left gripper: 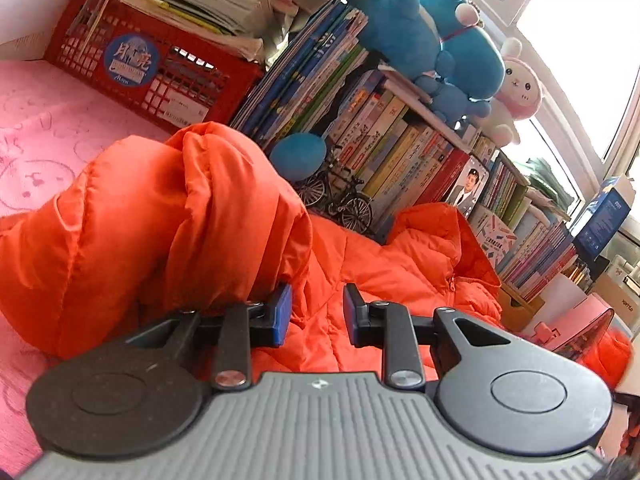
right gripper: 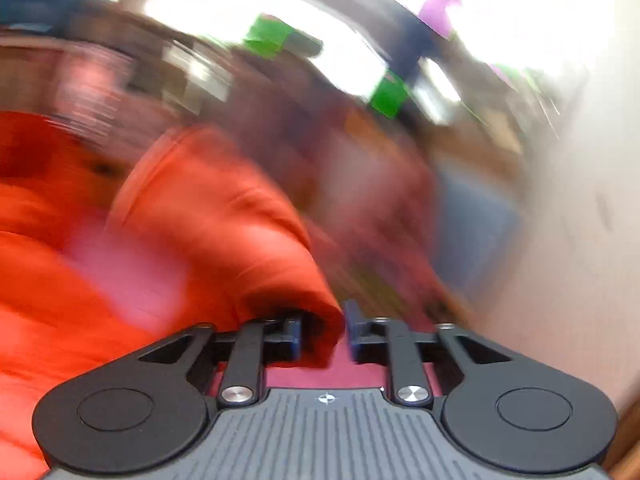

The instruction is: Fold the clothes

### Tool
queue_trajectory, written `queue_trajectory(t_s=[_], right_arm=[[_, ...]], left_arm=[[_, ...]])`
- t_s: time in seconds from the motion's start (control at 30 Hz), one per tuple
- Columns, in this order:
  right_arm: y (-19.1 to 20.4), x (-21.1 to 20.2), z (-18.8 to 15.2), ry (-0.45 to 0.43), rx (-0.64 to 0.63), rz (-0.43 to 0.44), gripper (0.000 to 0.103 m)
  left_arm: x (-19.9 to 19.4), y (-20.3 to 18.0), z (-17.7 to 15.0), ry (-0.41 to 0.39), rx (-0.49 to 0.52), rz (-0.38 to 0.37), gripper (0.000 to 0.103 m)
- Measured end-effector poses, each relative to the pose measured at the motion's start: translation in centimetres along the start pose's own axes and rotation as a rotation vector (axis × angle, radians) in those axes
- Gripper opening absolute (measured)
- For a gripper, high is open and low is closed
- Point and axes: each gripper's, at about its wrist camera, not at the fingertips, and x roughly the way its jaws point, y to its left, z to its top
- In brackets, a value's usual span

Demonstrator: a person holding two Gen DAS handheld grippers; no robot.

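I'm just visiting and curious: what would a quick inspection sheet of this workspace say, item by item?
Surface: pink patterned cloth, mostly covered by the garment.
Job's things: orange padded jacket, spread out, one part bunched up high at the left.
Clutter: red crate stacked with papers; rows of books; blue plush toys; pink plush; model bicycle.
Grippers: left tongs open, nothing between the pads, jacket fabric bunched against the outside of the left pad; right tongs hold a fold of orange fabric between the pads, picture heavily blurred.
Cables: nothing seen.
Surroundings: bright window behind the books.
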Motion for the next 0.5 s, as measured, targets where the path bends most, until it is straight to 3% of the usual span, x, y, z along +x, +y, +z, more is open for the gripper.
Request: queue_trajectory(t_s=[0.03, 0.07, 0.1, 0.13, 0.17, 0.23, 0.33, 0.47, 0.5], right_arm=[[-2.5, 1.6, -0.4, 0.077, 0.092, -0.013, 0.064], [-4.1, 1.9, -1.0, 0.083, 0.158, -0.007, 0.076], [-5.5, 1.9, -1.6, 0.078, 0.220, 0.001, 0.083], [-6.1, 1.3, -2.2, 0.051, 0.254, 0.000, 0.097], [-5.9, 0.7, -2.6, 0.018, 0.238, 0.004, 0.100], [-4.4, -0.7, -3.1, -0.050, 0.149, 0.040, 0.100], [-0.6, -4.2, -4.4, -0.181, -0.130, 0.190, 0.100], [8.5, -7.6, -4.8, -0.317, -0.435, 0.385, 0.101], [10.8, -8.0, -4.5, -0.321, -0.471, 0.473, 0.101]], left_arm=[[0.1, 0.0, 0.0, 0.007, -0.001, 0.005, 0.027], [0.3, 0.0, 0.0, 0.017, -0.002, 0.011, 0.027], [0.5, -0.1, 0.0, 0.029, -0.003, 0.016, 0.028], [0.6, -0.1, 0.0, 0.040, -0.004, 0.023, 0.028], [0.8, -0.1, 0.0, 0.050, -0.003, 0.031, 0.028], [1.0, -0.1, 0.0, 0.065, -0.002, 0.044, 0.028], [1.1, -0.3, -0.1, 0.073, 0.008, 0.053, 0.030], [1.1, -0.4, -0.2, 0.074, 0.013, 0.064, 0.030], [1.1, -0.4, -0.2, 0.075, 0.012, 0.065, 0.030]])
